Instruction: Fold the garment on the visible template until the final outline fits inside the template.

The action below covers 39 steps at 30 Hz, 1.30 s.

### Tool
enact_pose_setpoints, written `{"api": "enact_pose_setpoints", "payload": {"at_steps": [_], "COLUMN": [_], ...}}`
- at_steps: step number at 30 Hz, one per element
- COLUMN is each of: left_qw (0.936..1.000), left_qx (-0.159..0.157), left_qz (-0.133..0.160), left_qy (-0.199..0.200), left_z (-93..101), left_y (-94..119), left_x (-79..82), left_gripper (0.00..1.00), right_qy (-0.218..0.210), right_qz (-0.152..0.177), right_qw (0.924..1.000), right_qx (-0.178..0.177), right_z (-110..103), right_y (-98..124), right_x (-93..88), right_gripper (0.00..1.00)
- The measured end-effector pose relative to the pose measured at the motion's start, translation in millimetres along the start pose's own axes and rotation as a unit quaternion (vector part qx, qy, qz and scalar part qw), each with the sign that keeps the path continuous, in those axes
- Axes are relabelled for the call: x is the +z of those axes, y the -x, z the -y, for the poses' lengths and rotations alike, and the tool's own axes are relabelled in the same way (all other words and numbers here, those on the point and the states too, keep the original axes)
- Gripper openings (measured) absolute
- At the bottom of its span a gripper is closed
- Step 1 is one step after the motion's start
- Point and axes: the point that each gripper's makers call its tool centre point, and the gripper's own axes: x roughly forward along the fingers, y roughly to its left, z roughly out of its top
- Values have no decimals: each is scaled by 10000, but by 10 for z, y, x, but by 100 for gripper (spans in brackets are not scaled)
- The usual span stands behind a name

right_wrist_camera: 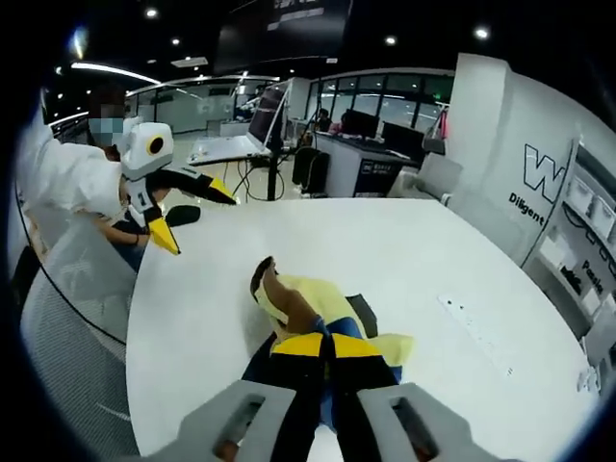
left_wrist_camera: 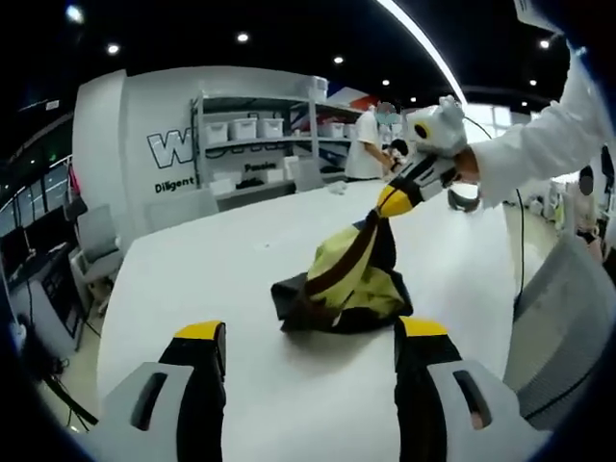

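Observation:
A crumpled garment in yellow-green, brown and dark navy lies bunched on the white table. In the left gripper view my right gripper reaches in from the upper right, shut on one end of the cloth and pulling it up into a peak. My left gripper stands open nearer the table edge, apart from the garment, with nothing between its jaws. In the right gripper view my right gripper is shut on the garment. Beyond the table's far left edge, the left gripper hangs open in the air.
A grey mesh chair stands beside the table, seen also as the chair. A white power strip lies on the table's right side. Shelves with white bins, desks and other people stand further back.

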Motion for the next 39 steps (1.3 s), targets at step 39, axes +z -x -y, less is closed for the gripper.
{"api": "enact_pose_setpoints", "payload": {"at_steps": [39], "left_qw": [9679], "left_qx": [-1818], "left_qz": [-799], "left_qy": [-1540], "left_z": [-21], "left_y": [-775], "left_x": [-171], "left_gripper": [35], "right_qy": [-158], "right_qz": [-188], "right_qw": [9992], "right_qx": [-319], "right_z": [195], "right_y": [293], "right_x": [-229], "right_gripper": [0]}}
